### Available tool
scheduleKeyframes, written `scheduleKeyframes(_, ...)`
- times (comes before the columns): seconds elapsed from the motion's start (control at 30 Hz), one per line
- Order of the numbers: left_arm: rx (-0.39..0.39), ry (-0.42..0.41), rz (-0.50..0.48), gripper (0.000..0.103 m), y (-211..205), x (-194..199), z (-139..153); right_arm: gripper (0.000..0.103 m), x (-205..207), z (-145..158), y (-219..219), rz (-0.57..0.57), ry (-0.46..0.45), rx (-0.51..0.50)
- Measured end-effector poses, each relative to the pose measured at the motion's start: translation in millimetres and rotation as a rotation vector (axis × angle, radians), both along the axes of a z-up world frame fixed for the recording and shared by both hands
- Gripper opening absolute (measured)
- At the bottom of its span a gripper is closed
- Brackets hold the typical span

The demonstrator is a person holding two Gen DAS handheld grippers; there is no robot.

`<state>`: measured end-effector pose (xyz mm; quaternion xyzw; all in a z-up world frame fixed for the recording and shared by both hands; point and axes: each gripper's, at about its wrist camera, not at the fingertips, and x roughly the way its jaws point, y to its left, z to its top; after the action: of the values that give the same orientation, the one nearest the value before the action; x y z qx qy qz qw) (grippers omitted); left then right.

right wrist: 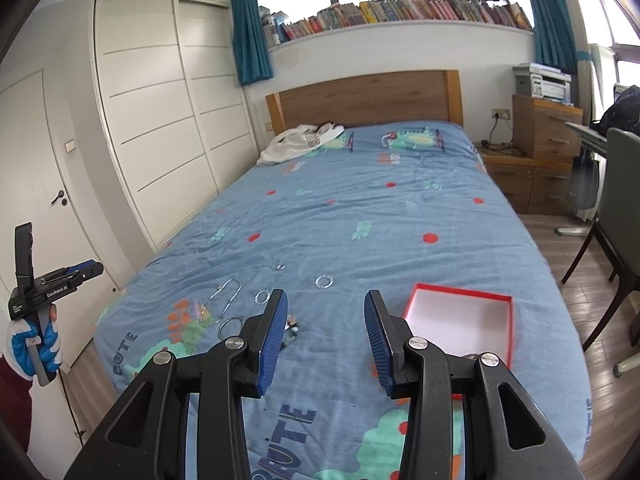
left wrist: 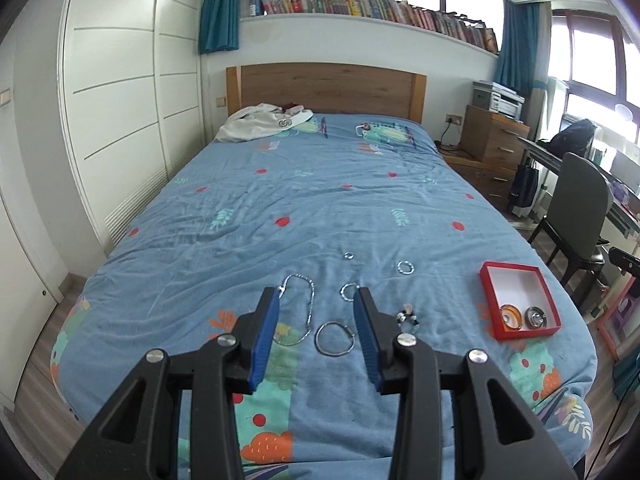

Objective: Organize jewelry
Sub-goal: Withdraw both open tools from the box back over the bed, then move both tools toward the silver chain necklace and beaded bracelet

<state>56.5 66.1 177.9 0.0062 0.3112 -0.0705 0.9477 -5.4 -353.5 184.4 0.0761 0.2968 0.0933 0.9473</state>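
Note:
Several pieces of jewelry lie on the blue bed cover: a silver chain necklace, a large hoop, a small hoop, a ring, a sparkly ring and a dark beaded piece. A red box with a white inside holds two round pieces. My left gripper is open and empty above the hoops. My right gripper is open and empty, left of the red box. The left gripper also shows at the right wrist view's left edge.
A white garment lies near the wooden headboard. White wardrobe doors stand left of the bed. A chair, a desk and wooden drawers stand to the right.

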Motion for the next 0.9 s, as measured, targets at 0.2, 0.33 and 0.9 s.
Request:
scheduleKeyframes(0.2,-0.012,0.044,0.020,0.037,11.5,14.3,-28.3,0.040,18.5,-20.9,19.3,0.026,0.051,0.006)
scheduleKeyframes(0.33,-0.024,0.079,0.025,0.037,16.8,26.5,-48.0,0.040,35.1,-39.2,31.8,0.042,0.098,0.007)
scheduleKeyframes(0.9,-0.049,0.253,0.055,0.037,33.1,88.2,-145.3,0.040,111.8,-129.6,70.3,0.101,0.296,0.030)
